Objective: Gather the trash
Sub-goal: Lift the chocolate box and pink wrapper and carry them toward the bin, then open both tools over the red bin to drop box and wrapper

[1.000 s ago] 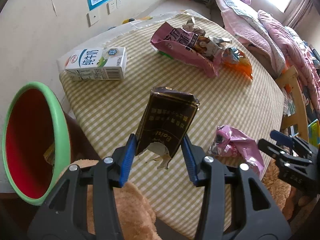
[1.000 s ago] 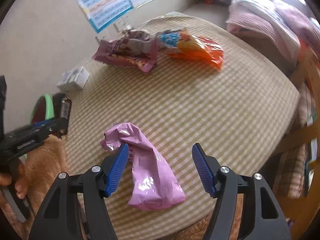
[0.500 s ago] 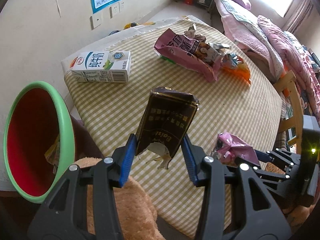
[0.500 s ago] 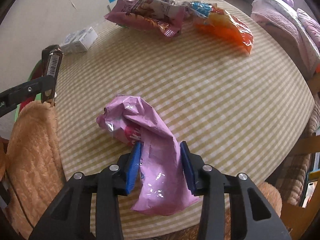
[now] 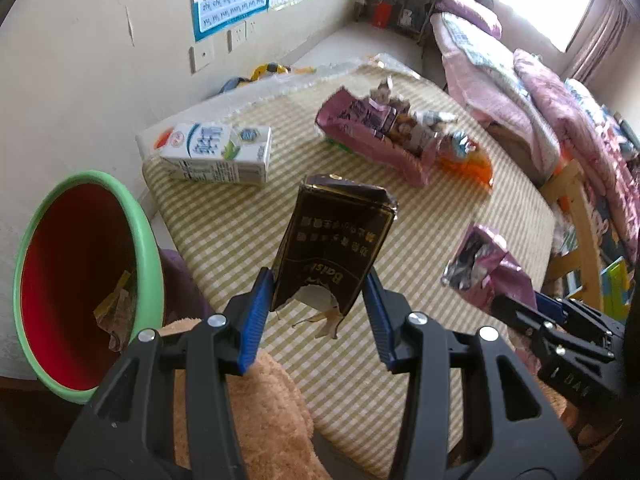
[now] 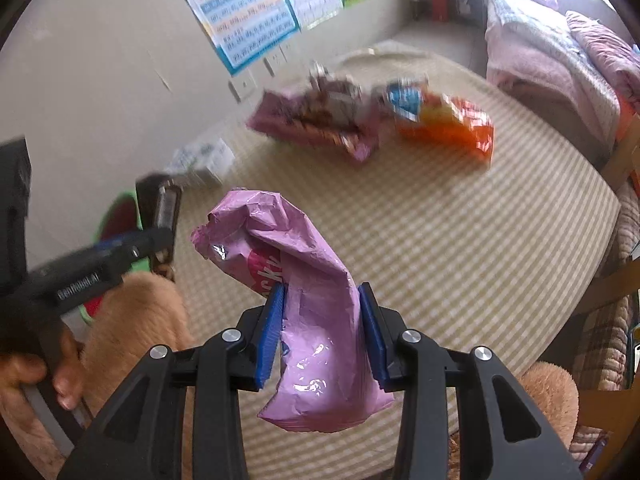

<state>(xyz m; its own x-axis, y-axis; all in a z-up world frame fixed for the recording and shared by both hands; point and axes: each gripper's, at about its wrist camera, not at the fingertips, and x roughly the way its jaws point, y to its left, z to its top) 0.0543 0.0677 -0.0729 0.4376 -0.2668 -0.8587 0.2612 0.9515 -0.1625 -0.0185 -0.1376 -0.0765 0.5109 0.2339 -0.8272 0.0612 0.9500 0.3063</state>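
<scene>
A crumpled pink wrapper (image 6: 308, 300) hangs in the right claw (image 6: 322, 330), whose two blue pads pinch it at its middle and hold it clear above the bench (image 6: 460, 240), a round top covered in a tan checked cloth. To its left, the left claw (image 5: 318, 312) grips a dark brown torn packet (image 5: 332, 248) upright between its pads, also lifted off the cloth. Just left of that claw, beside the bench, stands a bin (image 5: 154, 248) with a green rim and red inside; some scraps already lie at its bottom, so part of the collecting looks done. Neither held piece is over the bin's mouth yet, so both still have to be carried across and dropped in. Further out, three pieces of trash rest on the cloth: a white milk carton (image 5: 212, 154) lying on its side near the wall edge, a large purple snack bag (image 5: 380, 140) torn open at the far side, and an orange snack bag (image 6: 448, 126) touching it. These remain to be picked up. Beyond the bench, a bed (image 5: 532, 92) with pink bedding runs along the right side of the room.
</scene>
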